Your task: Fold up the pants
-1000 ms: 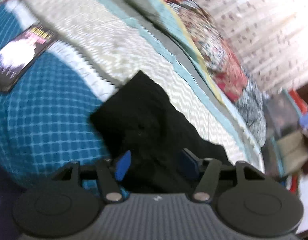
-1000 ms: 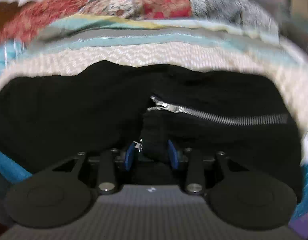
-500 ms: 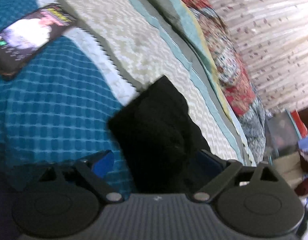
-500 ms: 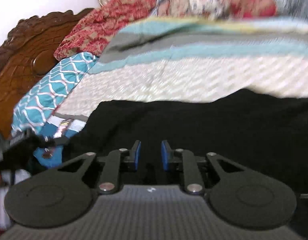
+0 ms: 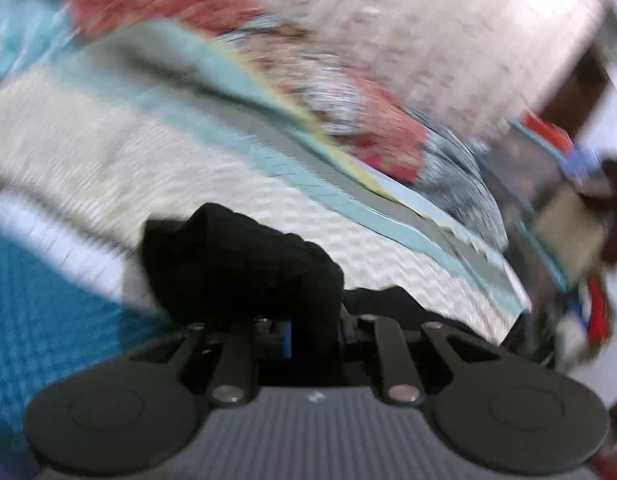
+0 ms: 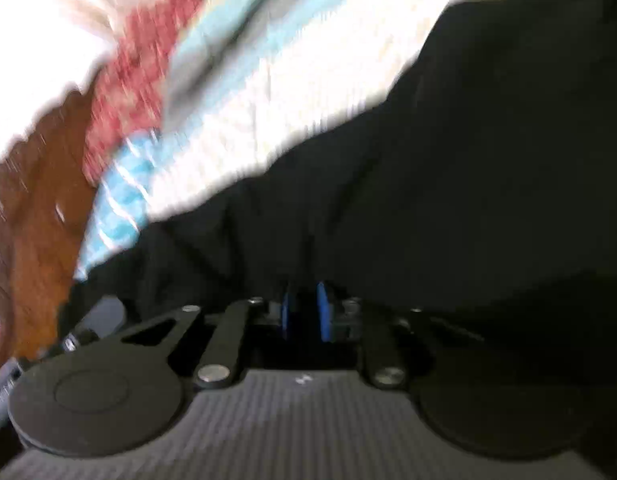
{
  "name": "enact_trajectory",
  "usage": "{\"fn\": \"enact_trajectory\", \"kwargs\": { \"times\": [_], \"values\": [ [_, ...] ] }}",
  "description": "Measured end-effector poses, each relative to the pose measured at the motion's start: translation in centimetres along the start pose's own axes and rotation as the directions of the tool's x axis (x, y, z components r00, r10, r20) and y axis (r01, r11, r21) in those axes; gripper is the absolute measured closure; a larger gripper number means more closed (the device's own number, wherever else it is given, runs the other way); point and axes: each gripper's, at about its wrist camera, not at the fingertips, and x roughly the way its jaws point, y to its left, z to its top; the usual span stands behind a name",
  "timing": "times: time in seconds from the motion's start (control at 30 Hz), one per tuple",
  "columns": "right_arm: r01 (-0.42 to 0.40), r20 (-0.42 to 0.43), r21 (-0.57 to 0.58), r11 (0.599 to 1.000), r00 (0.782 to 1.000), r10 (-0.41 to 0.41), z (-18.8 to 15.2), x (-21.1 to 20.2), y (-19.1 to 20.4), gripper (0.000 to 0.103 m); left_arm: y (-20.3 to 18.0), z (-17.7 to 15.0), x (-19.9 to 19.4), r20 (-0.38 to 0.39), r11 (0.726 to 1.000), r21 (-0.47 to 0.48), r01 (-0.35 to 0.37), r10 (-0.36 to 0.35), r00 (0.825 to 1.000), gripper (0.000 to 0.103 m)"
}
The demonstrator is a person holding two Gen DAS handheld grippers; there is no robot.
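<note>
Left wrist view shows our left gripper (image 5: 313,334) with its jaws closing on a bunched end of the black pants (image 5: 244,264); the cloth fills the gap between the blue pads (image 5: 286,338) and humps up just ahead of them, over the pale zigzag bedspread (image 5: 156,168). From the right wrist we see our right gripper (image 6: 304,316) with jaws narrow and closing, dark fabric between the pads and the broad body of the pants (image 6: 468,180) spread ahead and to the right across the bed.

We judge the pants soft, limp and fairly light. They will sag between our two holds and crease wherever we let them, so a pinch through a doubled layer near a hem or the waist edge should hold better than a single ply. The fabric looks matte, not slippery, though blur hides any seam.

For room, the pale bedspread lies open beyond the cloth. The piled patterned quilts (image 5: 348,120) rise along its far side, and a carved wooden headboard (image 6: 36,184) stands at the left of the right view. Clutter (image 5: 568,216) crowds the bed's edge at the right of the left view. We would keep the fold on the open bedspread.
</note>
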Motion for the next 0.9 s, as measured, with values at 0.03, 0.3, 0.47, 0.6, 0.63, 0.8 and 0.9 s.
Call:
{"fn": "enact_trajectory", "kwargs": {
  "times": [0.03,0.3,0.47,0.6,0.63,0.8,0.9],
  "values": [
    [-0.021,0.047,0.005,1.000,0.999,0.021,0.3,-1.6,-0.4,0.084,-1.4,0.2,0.6,-0.005,0.999,0.051,0.004,-0.004,1.000,0.087],
    [-0.036,0.369,0.050,0.998,0.929,0.015,0.0,-14.8,-5.2,0.081,-13.7,-3.8,7.1,-0.152,0.894,0.427,0.131,-0.072,0.986,0.085],
    [0.026,0.404,0.140,0.990,0.911,-0.081,-1.4,-16.9,-8.4,0.075,-17.6,-8.8,11.5,-0.323,0.811,0.558,0.178,0.014,0.946,0.061],
    [0.043,0.408,0.104,0.994,0.909,-0.082,-2.5,-16.4,-8.2,0.055,-17.1,-8.6,9.2,-0.318,0.798,0.567,0.202,-0.014,0.948,0.046],
    [0.034,0.411,0.081,0.996,0.909,-0.065,-2.7,-16.4,-8.2,0.053,-16.6,-8.0,8.4,-0.314,0.810,0.549,0.207,-0.029,0.949,0.045],
    [0.064,0.386,-0.013,0.998,0.921,-0.054,-2.2,-15.7,-7.5,0.030,-11.6,-4.4,6.3,-0.269,0.918,0.373,0.133,-0.030,0.963,0.044],
    [0.149,0.317,-0.060,0.987,0.940,-0.122,-2.0,-13.3,-6.8,0.046,-8.1,-2.9,6.4,-0.257,0.970,0.233,0.070,-0.008,0.966,0.047]
  ]
}}
